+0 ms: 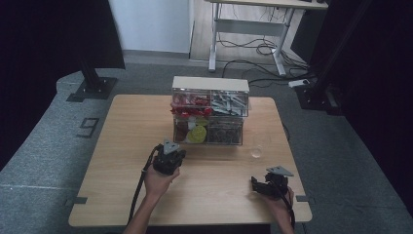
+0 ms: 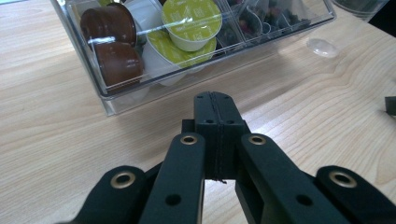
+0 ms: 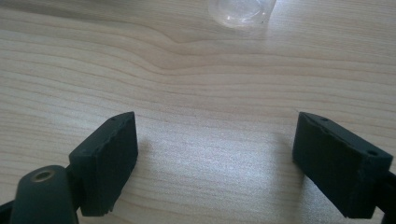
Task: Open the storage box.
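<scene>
Pale wood table (image 1: 122, 185), grey carpet w/ a "9" mark (image 1: 88, 127) at its left. Your left gripper (image 2: 215, 112) has jaws pressed flat together, nothing between, just short of the clear organizer (image 2: 116, 100); green-lid capsule (image 2: 191, 21) inside carries print too small to read. Your right gripper (image 3: 215, 163) rests w/ jaws wide apart, holding nothing, small clear cup (image 3: 240, 10) near ahead.

Lab or office room, grey carpet floor (image 1: 58, 146), height-adjustable desk (image 1: 253, 29), loose cables (image 1: 258, 48), black curtains (image 1: 48, 34)
</scene>
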The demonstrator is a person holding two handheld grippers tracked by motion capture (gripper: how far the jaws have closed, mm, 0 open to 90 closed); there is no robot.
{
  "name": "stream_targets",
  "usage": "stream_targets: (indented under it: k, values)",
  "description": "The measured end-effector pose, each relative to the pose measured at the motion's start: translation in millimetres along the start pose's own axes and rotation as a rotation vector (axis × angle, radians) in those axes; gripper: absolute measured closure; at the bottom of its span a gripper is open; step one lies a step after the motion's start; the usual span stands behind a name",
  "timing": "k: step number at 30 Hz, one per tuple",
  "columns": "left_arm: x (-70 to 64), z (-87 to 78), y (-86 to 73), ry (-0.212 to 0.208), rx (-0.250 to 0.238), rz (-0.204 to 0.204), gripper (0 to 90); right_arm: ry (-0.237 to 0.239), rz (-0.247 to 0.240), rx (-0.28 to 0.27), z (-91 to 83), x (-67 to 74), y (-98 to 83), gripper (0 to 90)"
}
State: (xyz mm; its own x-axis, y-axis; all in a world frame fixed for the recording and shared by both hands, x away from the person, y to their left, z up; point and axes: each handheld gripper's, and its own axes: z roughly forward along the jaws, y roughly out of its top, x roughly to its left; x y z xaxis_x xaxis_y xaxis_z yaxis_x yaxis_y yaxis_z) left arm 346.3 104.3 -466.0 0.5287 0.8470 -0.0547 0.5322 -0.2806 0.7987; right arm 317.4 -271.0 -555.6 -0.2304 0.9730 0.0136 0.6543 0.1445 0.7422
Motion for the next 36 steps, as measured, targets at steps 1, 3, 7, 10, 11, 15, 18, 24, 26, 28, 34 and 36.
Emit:
stream_targets:
  k: [1,3,7,10,11,15,18,24,26,28,34,36]
  values:
    - [0.3,1.6,0.2,0.001,0.002,-0.001,90.0,0.000,0.000,0.000,0.0,0.0,0.0,14.4]
    - [2.8,6.5,0.8,0.002,0.008,-0.010,90.0,0.000,0.000,0.000,0.0,0.0,0.0,14.4]
    - [6.2,14.2,2.6,-0.001,0.017,-0.019,90.0,-0.003,0.003,0.001,0.0,-0.1,0.0,14.4]
    - [6.2,19.4,3.4,0.002,0.019,-0.018,90.0,-0.004,0.004,0.001,-0.1,-0.1,0.0,14.4]
    - [6.2,19.4,3.4,0.002,0.019,-0.018,90.0,-0.004,0.004,0.001,-0.1,-0.1,0.0,14.4]
    - [6.2,26.1,3.6,0.003,0.028,-0.017,90.0,-0.006,0.005,0.001,-0.1,-0.1,0.0,14.4]
    - [9.5,31.2,4.4,0.008,0.033,-0.024,90.0,-0.006,0.005,0.001,-0.1,-0.2,0.0,14.5]
    - [11.7,39.0,4.5,0.003,0.044,-0.029,90.0,-0.006,0.005,0.001,-0.1,-0.2,0.0,14.5]
    - [11.6,40.4,4.5,0.006,0.044,-0.027,90.0,-0.006,0.005,0.001,-0.1,-0.2,0.0,14.4]
    - [11.9,44.8,4.7,0.010,0.052,-0.027,90.0,-0.006,0.005,0.001,-0.1,-0.2,0.0,14.5]
    - [13.5,49.4,5.6,0.012,0.055,-0.028,90.0,-0.006,0.005,0.001,-0.1,-0.2,0.0,14.5]
    - [15.5,51.9,6.0,0.020,0.054,-0.034,90.0,-0.006,0.005,0.001,-0.1,-0.2,0.0,14.5]
